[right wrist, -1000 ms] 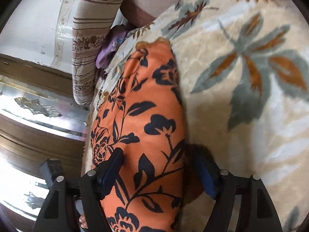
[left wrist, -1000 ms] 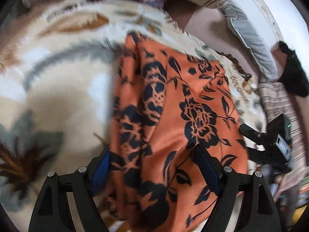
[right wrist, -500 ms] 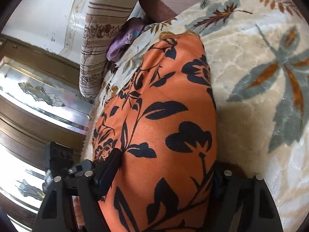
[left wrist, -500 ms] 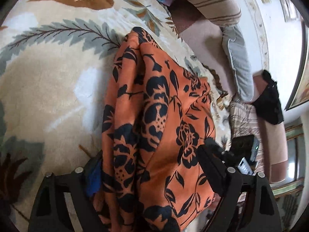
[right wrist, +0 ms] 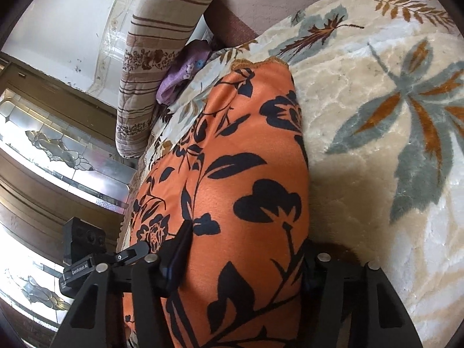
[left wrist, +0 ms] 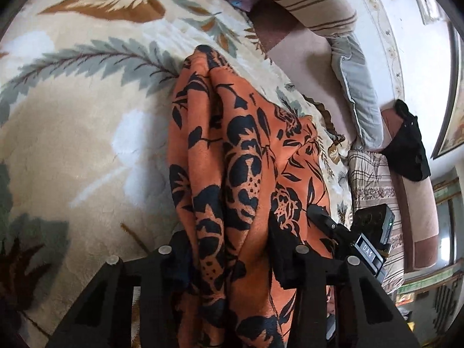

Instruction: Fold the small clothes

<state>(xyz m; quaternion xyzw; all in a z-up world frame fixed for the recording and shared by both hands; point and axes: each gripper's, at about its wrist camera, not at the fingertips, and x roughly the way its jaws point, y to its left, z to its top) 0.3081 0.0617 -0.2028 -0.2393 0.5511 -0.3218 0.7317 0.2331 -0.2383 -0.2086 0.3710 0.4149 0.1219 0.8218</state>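
Now orange floral garment [left wrist: 249,174] bunched between both closing jaws.

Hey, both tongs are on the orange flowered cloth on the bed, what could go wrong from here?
1. The left tongs have just been closing on a bunched ridge of the orange cloth; extra layers may get caught, leaving a crooked fold.
2. The right tongs, also closing, straddle a wide, smooth span; it might slip free when lifted.

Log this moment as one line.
left gripper: jaws closing on garment | right gripper: jaws closing on garment | blanket underneath
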